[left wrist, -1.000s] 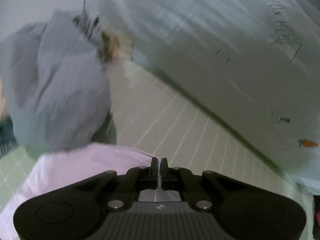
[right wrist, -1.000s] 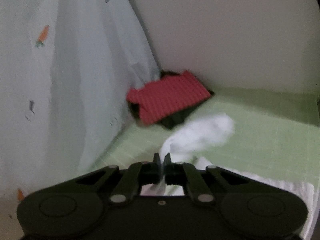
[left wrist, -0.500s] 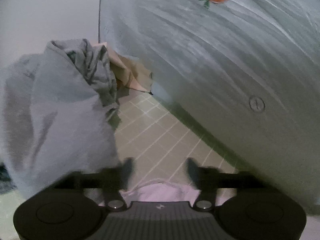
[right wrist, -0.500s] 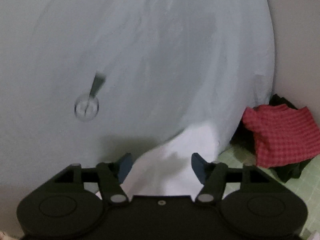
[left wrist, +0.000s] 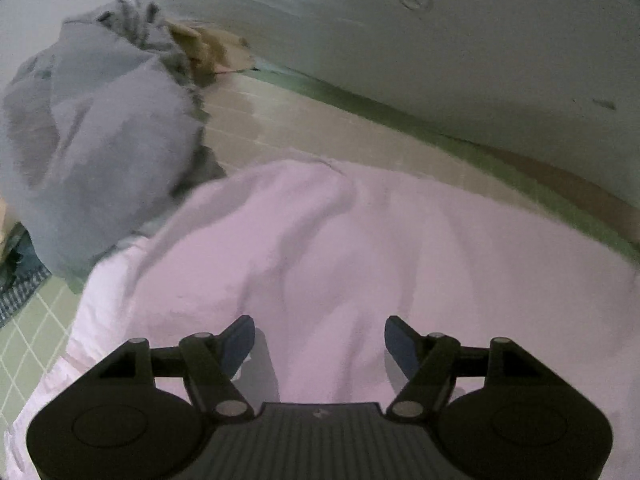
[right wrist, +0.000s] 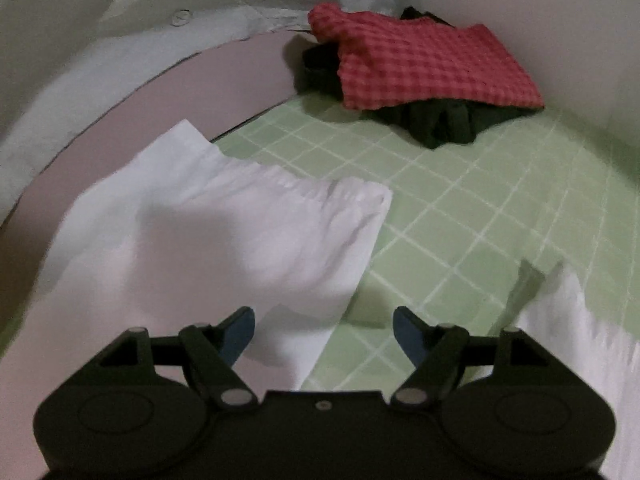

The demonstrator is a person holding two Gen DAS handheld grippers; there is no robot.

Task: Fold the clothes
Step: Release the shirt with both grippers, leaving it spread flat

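Between the parted fingers of the left gripper: nothing held, only the pale pink garment spread flat beneath on the green checked bench. Right gripper likewise released, poised over the folded edge. Advisable: re-grip at a corner, not mid-panel, smoothing wrinkles before the fold. Noted beyond: grey clothes heap, red checked cloth over dark garment, well apart; keep clear.

One pale pink garment, one grey garment, one red checked garment, one dark garment, two grippers.
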